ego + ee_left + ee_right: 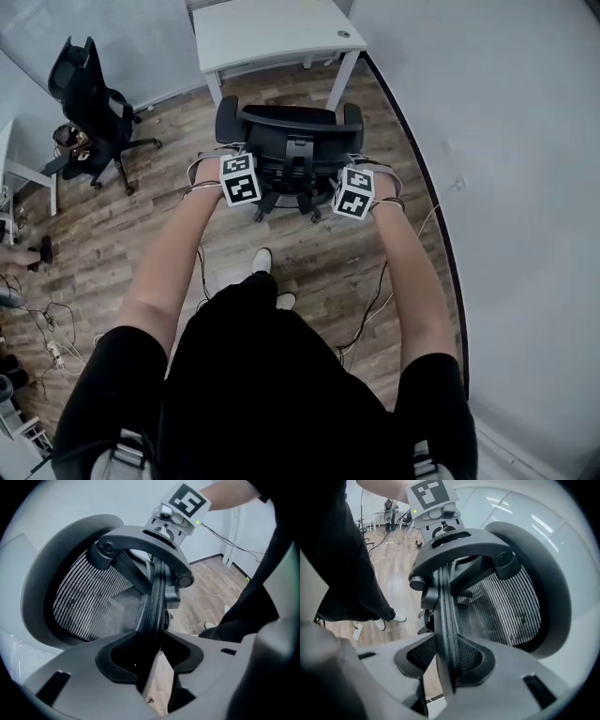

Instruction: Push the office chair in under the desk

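A black mesh office chair [289, 150] stands on the wood floor just in front of the white desk [272, 33], its back turned toward me. My left gripper [240, 180] is at the left side of the backrest and my right gripper [354, 193] at the right side. In the left gripper view the backrest's rim [157, 606] runs between the jaws of the left gripper [152, 656], which are shut on it. The right gripper [445, 656] grips the rim [443, 616] the same way, with the mesh [506, 606] beside it. The seat is hidden under the backrest.
A second black chair [89, 98] stands at the far left beside another white desk [28, 178]. Cables [52, 328] lie on the floor at left, and one cable [375, 300] trails by my right leg. A grey wall [506, 187] runs along the right.
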`<state>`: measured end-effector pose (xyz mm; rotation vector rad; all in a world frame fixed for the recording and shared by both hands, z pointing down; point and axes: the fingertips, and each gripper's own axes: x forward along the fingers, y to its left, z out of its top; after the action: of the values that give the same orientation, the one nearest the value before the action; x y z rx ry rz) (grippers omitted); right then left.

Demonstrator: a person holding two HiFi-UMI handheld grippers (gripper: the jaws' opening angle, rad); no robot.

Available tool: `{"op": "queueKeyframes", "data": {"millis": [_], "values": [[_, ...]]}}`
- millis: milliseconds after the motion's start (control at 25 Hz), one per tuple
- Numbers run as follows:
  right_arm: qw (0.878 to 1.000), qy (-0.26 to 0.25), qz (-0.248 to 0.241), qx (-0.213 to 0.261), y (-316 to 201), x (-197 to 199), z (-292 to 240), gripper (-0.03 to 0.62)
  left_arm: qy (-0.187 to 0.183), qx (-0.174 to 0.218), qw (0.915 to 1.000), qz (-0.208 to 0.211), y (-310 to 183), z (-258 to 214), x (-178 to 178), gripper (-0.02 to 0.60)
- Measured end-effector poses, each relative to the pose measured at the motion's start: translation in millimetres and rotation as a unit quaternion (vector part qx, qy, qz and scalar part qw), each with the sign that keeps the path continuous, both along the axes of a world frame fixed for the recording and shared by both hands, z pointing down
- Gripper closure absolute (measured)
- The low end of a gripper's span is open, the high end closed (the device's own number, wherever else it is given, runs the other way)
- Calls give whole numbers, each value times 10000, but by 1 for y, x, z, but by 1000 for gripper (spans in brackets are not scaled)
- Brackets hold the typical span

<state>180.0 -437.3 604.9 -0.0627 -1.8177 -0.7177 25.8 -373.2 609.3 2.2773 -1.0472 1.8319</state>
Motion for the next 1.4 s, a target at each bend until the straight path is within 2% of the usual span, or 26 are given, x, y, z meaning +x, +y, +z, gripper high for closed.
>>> {"op": "queueKeyframes", "data": {"millis": [200, 360, 600, 720, 920, 1160, 1400], "values": [[9997, -84, -186, 119, -34, 4, -1, 473, -13, 48, 9999, -108, -27, -2, 6, 425], [9995, -51, -285, 105, -39, 5, 4, 473, 25, 44, 9998, -182, -30, 3, 9, 426], [9990, -38, -432, 136, -48, 6, 4, 473, 117, -172, 9993, -306, -35, 5, 12, 428], [9987, -24, -487, 136, -50, 5, 6, 471, 69, -65, 9997, -208, -34, 6, 12, 439], [9980, 44, -629, 41, -124, 11, 0, 471, 99, -153, 9995, -259, -100, -1, 23, 453], [9971, 52, -763, -13, -155, 17, 2, 470, 187, -289, 9988, -347, -126, 1, 32, 459], [9941, 5, -1086, 14, -193, 5, -3, 470, 223, -352, 9972, -625, -158, -2, 25, 460]]}}
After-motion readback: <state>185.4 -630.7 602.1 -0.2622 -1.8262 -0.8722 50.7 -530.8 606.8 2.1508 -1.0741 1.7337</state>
